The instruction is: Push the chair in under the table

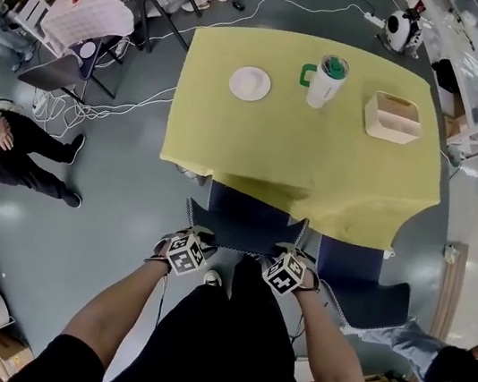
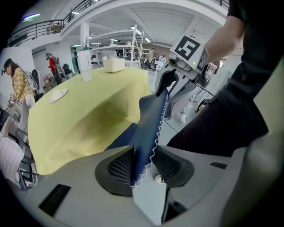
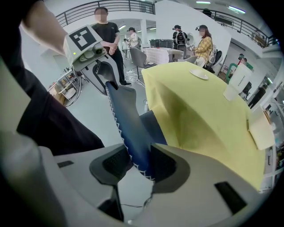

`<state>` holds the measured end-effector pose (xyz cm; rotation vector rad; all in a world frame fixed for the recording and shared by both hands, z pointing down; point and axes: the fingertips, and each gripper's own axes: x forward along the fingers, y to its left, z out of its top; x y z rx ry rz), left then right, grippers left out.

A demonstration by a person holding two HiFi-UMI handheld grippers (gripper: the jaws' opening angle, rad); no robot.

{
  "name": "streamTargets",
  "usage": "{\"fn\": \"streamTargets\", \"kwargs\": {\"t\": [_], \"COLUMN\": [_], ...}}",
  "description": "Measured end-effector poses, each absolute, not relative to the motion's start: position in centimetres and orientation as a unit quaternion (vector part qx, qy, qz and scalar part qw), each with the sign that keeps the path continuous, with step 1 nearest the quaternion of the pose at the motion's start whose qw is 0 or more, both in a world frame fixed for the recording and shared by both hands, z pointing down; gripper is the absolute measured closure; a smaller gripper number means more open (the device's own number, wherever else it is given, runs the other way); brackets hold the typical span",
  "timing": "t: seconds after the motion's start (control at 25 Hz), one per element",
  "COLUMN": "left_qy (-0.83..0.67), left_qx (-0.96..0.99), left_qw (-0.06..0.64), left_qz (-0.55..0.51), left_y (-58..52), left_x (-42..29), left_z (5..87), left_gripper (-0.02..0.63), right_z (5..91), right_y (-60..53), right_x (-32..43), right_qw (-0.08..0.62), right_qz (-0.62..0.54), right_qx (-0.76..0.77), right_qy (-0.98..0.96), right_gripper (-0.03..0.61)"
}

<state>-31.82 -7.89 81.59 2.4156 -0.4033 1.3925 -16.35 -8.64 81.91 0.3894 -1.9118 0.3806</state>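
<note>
A dark blue chair (image 1: 248, 219) with white zigzag stitching stands at the near edge of the table (image 1: 315, 171), which wears a yellow cloth; its seat is partly under the cloth's overhang. My left gripper (image 1: 190, 236) grips the left end of the chair's back and my right gripper (image 1: 294, 256) the right end. In the left gripper view the black pads of the left gripper (image 2: 142, 166) press on the backrest's edge (image 2: 148, 128). The right gripper view shows the right gripper (image 3: 141, 162) pinching the backrest (image 3: 126, 119) in the same way.
On the table are a white plate (image 1: 250, 83), a white cup with a green lid (image 1: 326, 80) and a wooden tray (image 1: 393, 117). A second blue chair (image 1: 360, 283) stands at the right. People stand at the left, someone sits at lower right, and cables cross the floor (image 1: 135, 105).
</note>
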Motion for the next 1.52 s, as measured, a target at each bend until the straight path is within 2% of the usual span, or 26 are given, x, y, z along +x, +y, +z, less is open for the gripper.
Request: {"fn": "streamTargets", "kwargs": {"t": [1.52], "left_qy": [-0.152], "left_qx": [0.843], "left_qw": [0.165], "left_qz": [0.489], "left_y": [-19.4], "left_x": [-31.8], "left_z": [81.3], "left_gripper": [0.472], "right_z": [81.7], "right_y": [-20.6], "right_x": [-16.4], "right_qw": [0.542], "right_qz": [0.149], "right_qx": [0.160], "right_qy": [-0.812], "right_gripper": [0.428]}}
